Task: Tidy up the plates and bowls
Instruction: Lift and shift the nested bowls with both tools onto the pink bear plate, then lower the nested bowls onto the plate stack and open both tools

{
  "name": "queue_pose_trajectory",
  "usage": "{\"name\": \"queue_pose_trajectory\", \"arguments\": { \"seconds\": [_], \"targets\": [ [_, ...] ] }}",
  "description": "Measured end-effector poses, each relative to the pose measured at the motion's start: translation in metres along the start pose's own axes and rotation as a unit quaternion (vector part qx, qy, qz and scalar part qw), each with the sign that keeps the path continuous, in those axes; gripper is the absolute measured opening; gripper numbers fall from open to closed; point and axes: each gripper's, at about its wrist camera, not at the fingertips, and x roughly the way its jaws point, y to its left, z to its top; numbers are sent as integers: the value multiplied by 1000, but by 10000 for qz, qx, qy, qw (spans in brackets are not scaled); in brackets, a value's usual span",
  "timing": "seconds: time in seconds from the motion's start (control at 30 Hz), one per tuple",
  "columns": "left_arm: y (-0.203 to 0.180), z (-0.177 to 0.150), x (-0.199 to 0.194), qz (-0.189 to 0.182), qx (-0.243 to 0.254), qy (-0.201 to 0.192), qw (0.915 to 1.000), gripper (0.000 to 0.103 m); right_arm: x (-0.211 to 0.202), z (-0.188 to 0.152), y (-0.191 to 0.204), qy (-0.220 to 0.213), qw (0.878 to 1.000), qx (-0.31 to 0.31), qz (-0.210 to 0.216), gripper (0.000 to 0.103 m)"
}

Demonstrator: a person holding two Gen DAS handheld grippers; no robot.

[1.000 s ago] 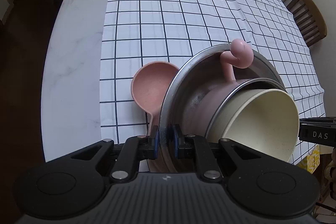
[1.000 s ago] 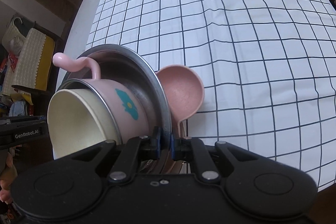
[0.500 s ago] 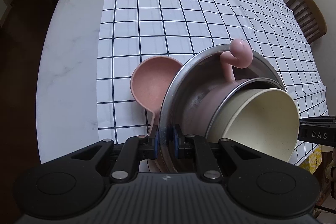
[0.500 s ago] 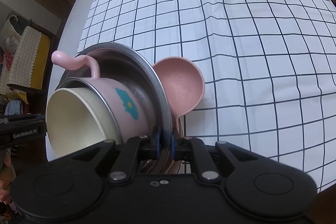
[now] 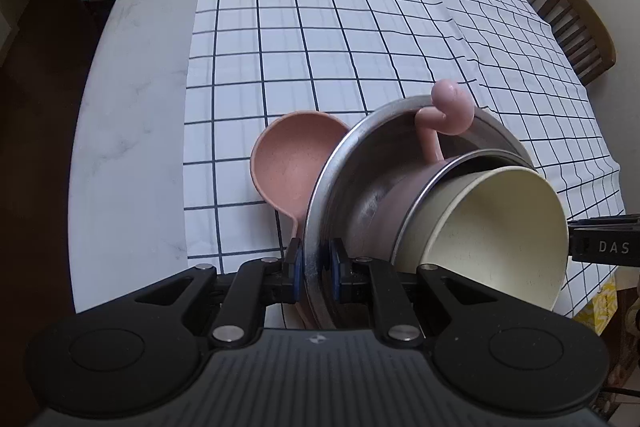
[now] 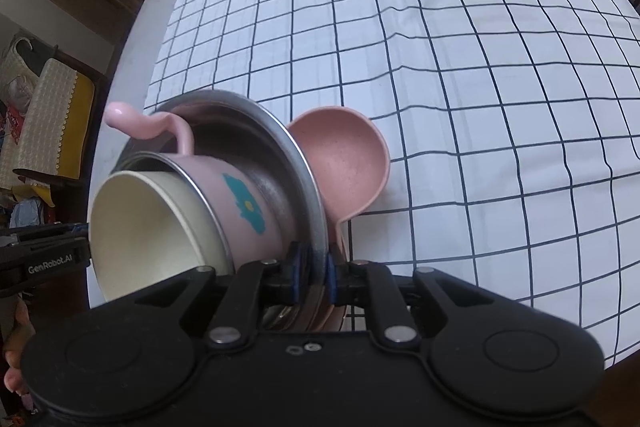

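Stack of tableware held at near edge of round white marble-look bench (image 5: 120,115), over white cloth with dark grid lines (image 5: 340,27).

Outermost: round stainless-steel bowl (image 5: 340,163), brushed inside, flat rolled rim, tipped on edge so opening faces sideways. Nested inside: pink enamel mug with teal flower print (image 6: 244,203) and a curled, knob-ended handle (image 5: 448,111) pointing up. Inside the mug: cream matte bowl (image 5: 500,227), plain, smooth, mouth facing out.

Behind the steel bowl: dusty-pink speckled shallow bowl with short tab handle (image 5: 296,163), also tipped up, leaning against the steel bowl's back, lower edge down at the cloth.

Left tool (image 5: 316,267): blue pads clamped on the steel rim, one each side. Right tool (image 6: 314,269): pads either side of the same rim on the opposite side, just been easing apart; rim between them, contact looks close, cannot tell if pressure remains.
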Motion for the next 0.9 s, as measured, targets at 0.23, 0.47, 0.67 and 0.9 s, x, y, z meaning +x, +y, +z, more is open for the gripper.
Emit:
{"name": "queue_pose_trajectory", "arguments": {
  "seconds": [0.23,0.47,0.67,0.9],
  "targets": [
    [2,1,-7,37,-94,-155,9998,16,-11,0,3,-187,9996,-164,-138,33],
    [-2,-5,-19,155,-121,-435,9989,48,-26,-3,3,-344,9988,-349,-90,36],
    [-6,-13,-33,351,-163,-645,9972,53,-39,-7,9,-506,9968,-620,-6,41],
    [-7,-29,-51,581,-232,-852,9944,54,-63,-22,15,-890,9911,-990,92,63]
  ]
}}
